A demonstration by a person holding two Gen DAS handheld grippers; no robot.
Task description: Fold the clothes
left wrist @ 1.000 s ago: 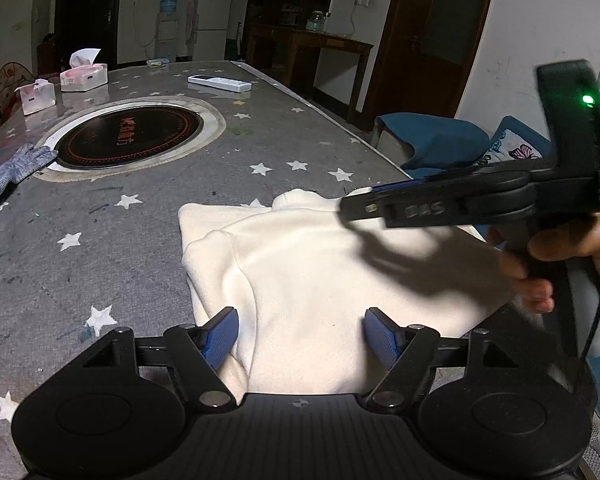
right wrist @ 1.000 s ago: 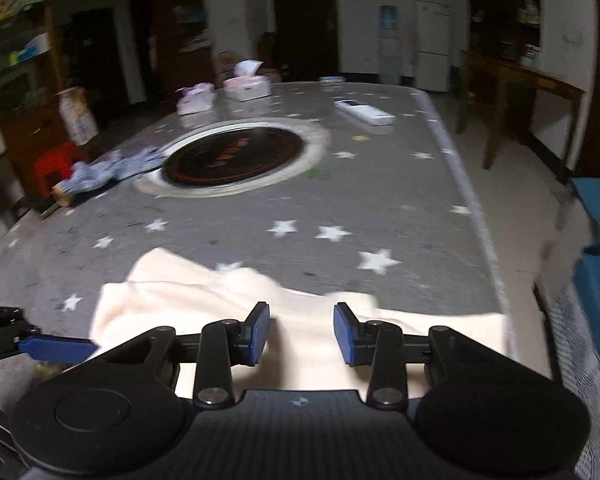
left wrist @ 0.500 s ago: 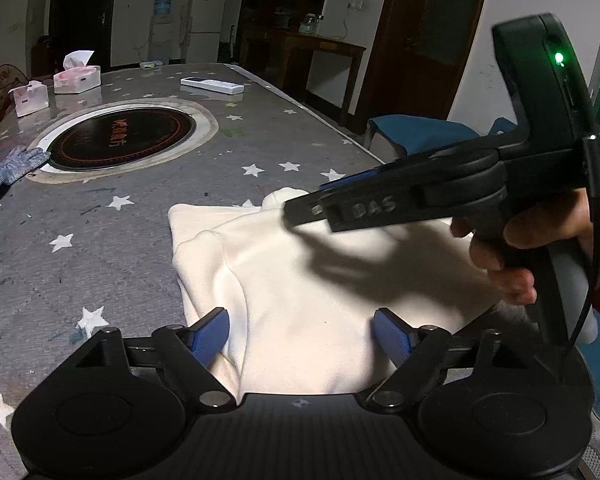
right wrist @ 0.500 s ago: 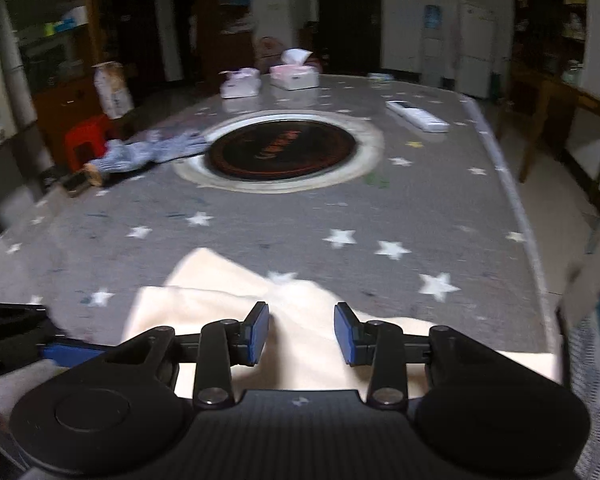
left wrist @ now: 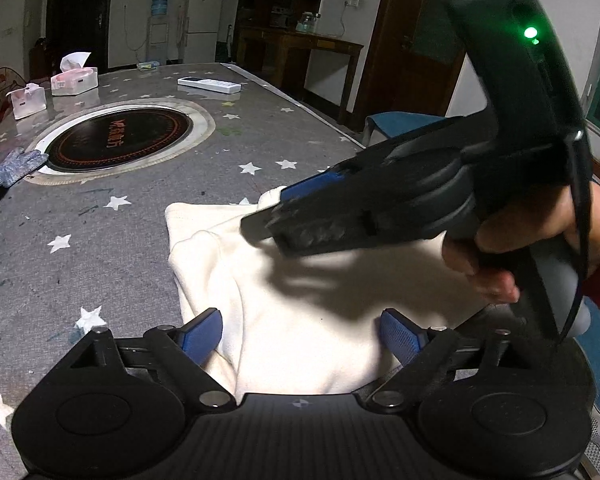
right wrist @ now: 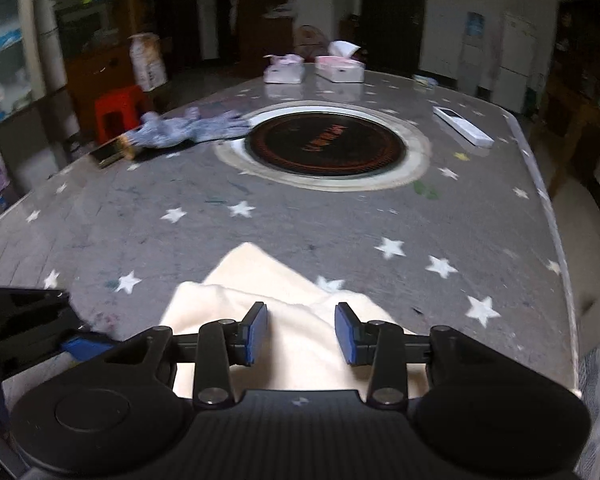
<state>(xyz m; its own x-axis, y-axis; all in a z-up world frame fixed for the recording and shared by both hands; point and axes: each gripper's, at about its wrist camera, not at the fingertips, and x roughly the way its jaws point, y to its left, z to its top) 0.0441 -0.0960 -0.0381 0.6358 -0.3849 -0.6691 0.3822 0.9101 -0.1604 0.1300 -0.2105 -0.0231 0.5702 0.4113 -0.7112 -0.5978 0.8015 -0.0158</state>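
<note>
meanwhile left hand-held gripper (left wrist: pixel 300 334) opens wider over garment (left wrist: pixel 320 292).

The cream garment (left wrist: pixel 308 320) runs under the left claw's (left wrist: pixel 300 334) body at six o'clock, so its near hem is hidden, and the right claw (left wrist: pixel 268 222) covers its three o'clock side. In the right wrist view the whole desk (right wrist: pixel 300 224) is motion-blurred. The print on the round black plate (right wrist: pixel 326 146) cannot be read there.
</note>
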